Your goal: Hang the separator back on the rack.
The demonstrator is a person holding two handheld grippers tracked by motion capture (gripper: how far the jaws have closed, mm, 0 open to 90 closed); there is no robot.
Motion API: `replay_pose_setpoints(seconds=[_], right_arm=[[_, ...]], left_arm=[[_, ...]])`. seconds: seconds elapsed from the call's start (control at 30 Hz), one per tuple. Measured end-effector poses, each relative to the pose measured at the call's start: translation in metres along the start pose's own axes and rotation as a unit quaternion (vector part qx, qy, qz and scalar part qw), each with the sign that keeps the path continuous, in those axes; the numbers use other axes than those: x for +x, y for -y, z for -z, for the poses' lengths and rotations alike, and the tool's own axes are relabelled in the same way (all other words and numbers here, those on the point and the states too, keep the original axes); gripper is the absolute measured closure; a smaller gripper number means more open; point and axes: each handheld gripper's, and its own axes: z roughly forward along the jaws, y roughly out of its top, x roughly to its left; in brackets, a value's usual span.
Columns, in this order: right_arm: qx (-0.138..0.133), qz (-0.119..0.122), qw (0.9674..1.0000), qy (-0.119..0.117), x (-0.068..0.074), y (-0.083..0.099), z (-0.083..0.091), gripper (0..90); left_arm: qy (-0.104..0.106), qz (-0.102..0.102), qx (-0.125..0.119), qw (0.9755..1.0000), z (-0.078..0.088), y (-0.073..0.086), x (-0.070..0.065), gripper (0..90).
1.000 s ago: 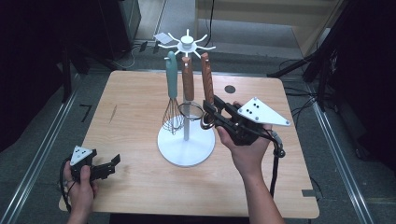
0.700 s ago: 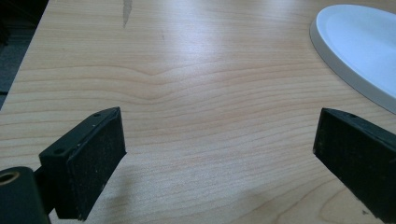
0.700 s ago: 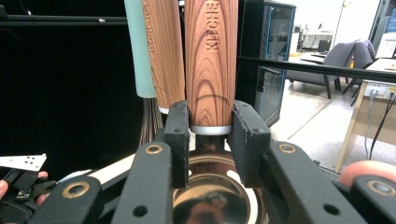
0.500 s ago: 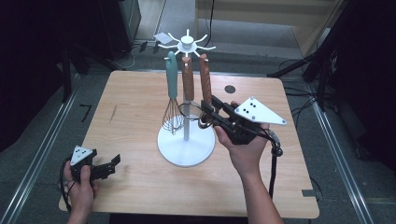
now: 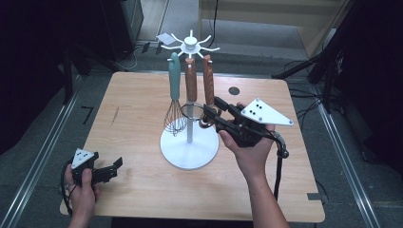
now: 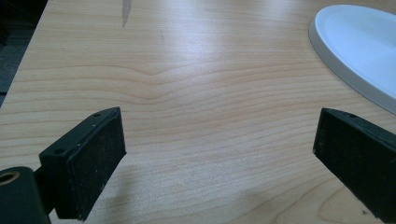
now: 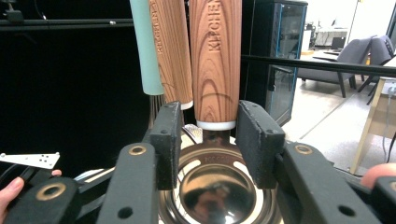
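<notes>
Utensil: we see the wood-handled ladle [image 5: 207, 85] hanging from the white rack [image 5: 189, 151], third in the row, at 3 o'clock of the whisk [image 5: 175, 102] and the other wooden handle [image 5: 190, 80].
Long axis: its handle hangs upright, bowl lowest.
Right gripper [image 7: 208, 135]: we have just been opening its jaws; they stand apart either side of the handle's lower end, pads clear of the wood, which lies at 12 o'clock from them.
Left gripper [image 5: 110, 170]: jaws wide apart over bare table [image 6: 187, 84], resting at 8 o'clock of the rack.
Nearer hand: ours on the right.
</notes>
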Motion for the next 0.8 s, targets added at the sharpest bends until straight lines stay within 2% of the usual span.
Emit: replay_pose_setpoints(seconds=[0.4, 0.63, 0.8], right_arm=[[0.009, -0.010, 0.9998, 0.015, -0.010, 0.014, 0.010, 52.7], [0.017, -0.021, 0.9994, 0.023, -0.018, 0.027, 0.018, 50.2], [0.026, -0.026, 0.9986, 0.037, -0.024, 0.039, 0.024, 47.7]], left_arm=[[0.001, 0.001, 0.000, 1.0000, 0.000, 0.000, 0.000, 2.8], [0.001, 0.000, 0.000, 1.0000, 0.000, 0.000, 0.000, 2.8], [0.002, 0.001, -0.001, 1.0000, 0.000, 0.000, 0.000, 2.8]])
